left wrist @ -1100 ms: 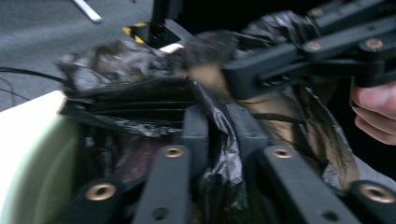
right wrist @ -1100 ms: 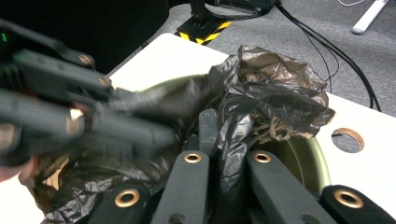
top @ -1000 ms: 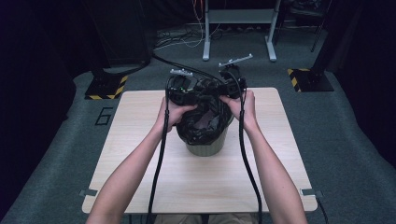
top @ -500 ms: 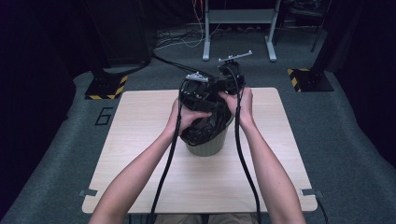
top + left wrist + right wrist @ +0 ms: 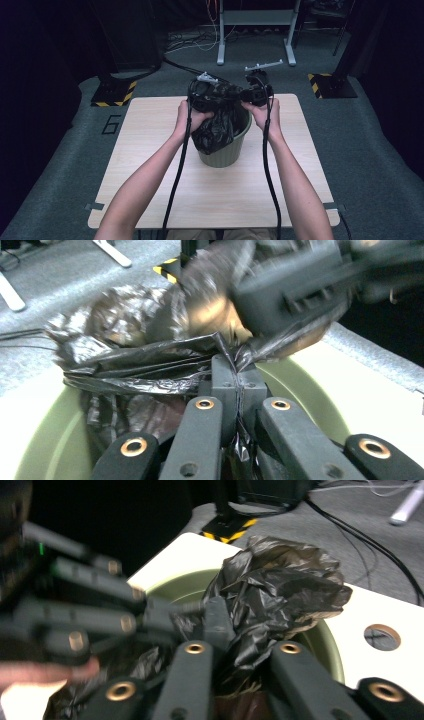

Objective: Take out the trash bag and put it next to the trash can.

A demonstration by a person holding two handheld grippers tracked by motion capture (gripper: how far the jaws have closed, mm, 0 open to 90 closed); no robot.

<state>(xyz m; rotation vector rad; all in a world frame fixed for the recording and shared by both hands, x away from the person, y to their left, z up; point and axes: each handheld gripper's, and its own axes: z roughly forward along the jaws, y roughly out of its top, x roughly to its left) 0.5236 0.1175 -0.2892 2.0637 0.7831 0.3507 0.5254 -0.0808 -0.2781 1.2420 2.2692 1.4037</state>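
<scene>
Table (image 5: 150, 165) of pale wood on grey carpet (image 5: 380, 150); each hand-held gripper clamps the black bag (image 5: 215, 131).

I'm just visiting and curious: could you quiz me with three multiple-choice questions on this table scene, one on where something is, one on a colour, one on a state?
1. Where does the bin stand?
A. on the floor
B. on the wooden table
C. on a chair

2. What colour is the bag?
A. black
B. white
C. blue

3. How are the left tool's jaws?
A. wide open, holding nothing
B. shut on the bag
C. clamped on the bin's rim

Answers: 1 B, the high view shows it mid-table; 2 A, crinkled black plastic above a green bin; 3 B, the left gripper view shows plastic pinched between closed jaws.
</scene>
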